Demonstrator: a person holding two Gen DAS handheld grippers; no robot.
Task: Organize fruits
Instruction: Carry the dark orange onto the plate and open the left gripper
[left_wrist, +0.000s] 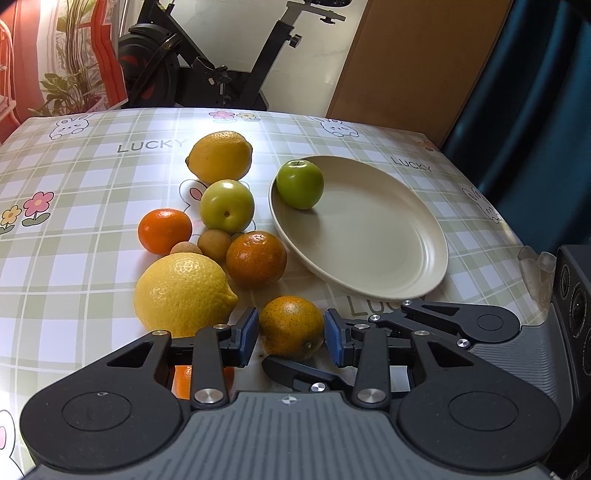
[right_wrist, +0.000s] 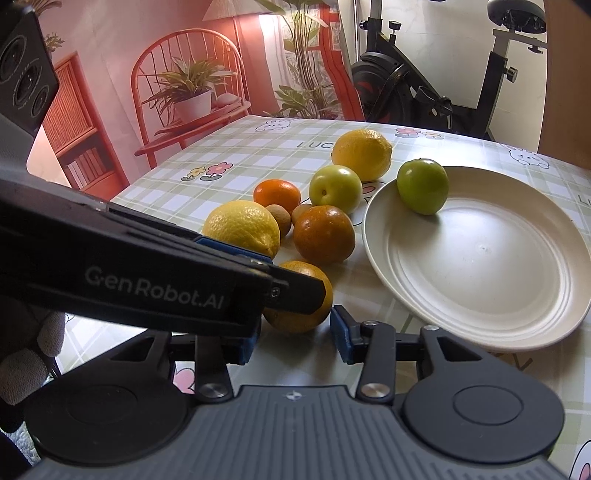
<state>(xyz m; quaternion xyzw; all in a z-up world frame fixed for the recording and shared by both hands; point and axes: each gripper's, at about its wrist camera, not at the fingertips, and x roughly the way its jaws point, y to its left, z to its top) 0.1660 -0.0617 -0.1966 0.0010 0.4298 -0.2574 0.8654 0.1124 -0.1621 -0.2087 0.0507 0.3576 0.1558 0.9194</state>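
Observation:
A cream plate (left_wrist: 373, 258) (right_wrist: 480, 280) holds one green apple (left_wrist: 300, 183) (right_wrist: 423, 185). To its left on the checked tablecloth lie two lemons (left_wrist: 183, 293) (left_wrist: 220, 156), a second green apple (left_wrist: 227, 205), three oranges and two small brown fruits (left_wrist: 214, 243). My left gripper (left_wrist: 290, 334) is open, its blue pads either side of a speckled orange (left_wrist: 291, 326) (right_wrist: 299, 302), not pressing it. My right gripper (right_wrist: 293, 338) is open just behind the same orange, and the left gripper's arm (right_wrist: 155, 277) crosses in front of it.
An exercise bike (left_wrist: 207, 62) stands beyond the table's far edge, with a brown board (left_wrist: 417, 62) at the right. A red backdrop with printed chair and plants (right_wrist: 184, 92) is on the left. Another orange (left_wrist: 183, 382) shows under the left gripper's linkage.

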